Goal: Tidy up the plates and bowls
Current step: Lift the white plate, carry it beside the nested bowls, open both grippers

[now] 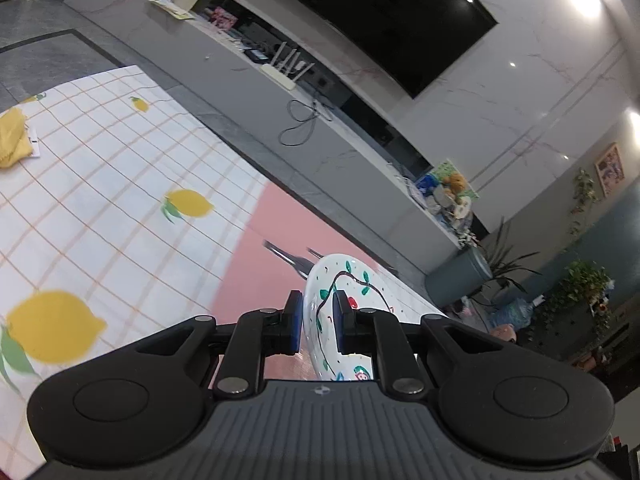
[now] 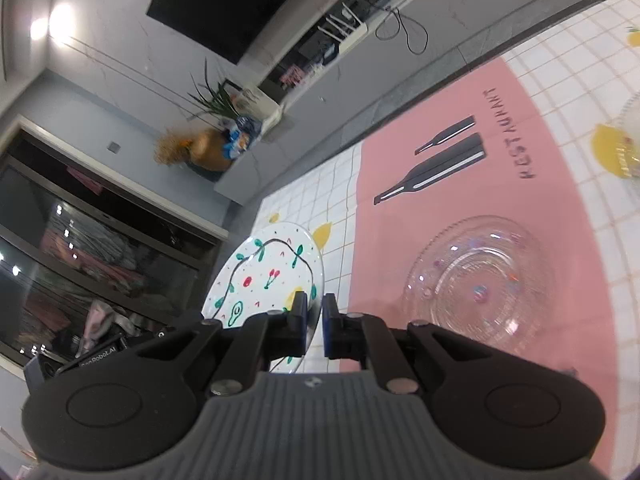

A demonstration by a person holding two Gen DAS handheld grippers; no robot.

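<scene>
A white plate [image 1: 352, 292] painted with cherries and green leaves hangs tilted above the table, held by its rim from two sides. My left gripper [image 1: 318, 320] is shut on one edge, its blue pads [image 1: 294, 320] pressing both faces. In the right wrist view the same plate [image 2: 264, 276] shows its painted face, and my right gripper [image 2: 315, 312] is shut on its near rim. A clear glass bowl [image 2: 480, 280] sits on the pink placemat [image 2: 480, 140] to the right of the plate. A second glass dish [image 2: 628, 140] is cut off at the right edge.
The table has a lemon-print checked cloth [image 1: 120, 200] with a yellow rag [image 1: 12, 140] at its far left. Beyond the table edge run a grey floor, a low TV cabinet [image 1: 248, 92] with cables, and potted plants [image 1: 580, 292].
</scene>
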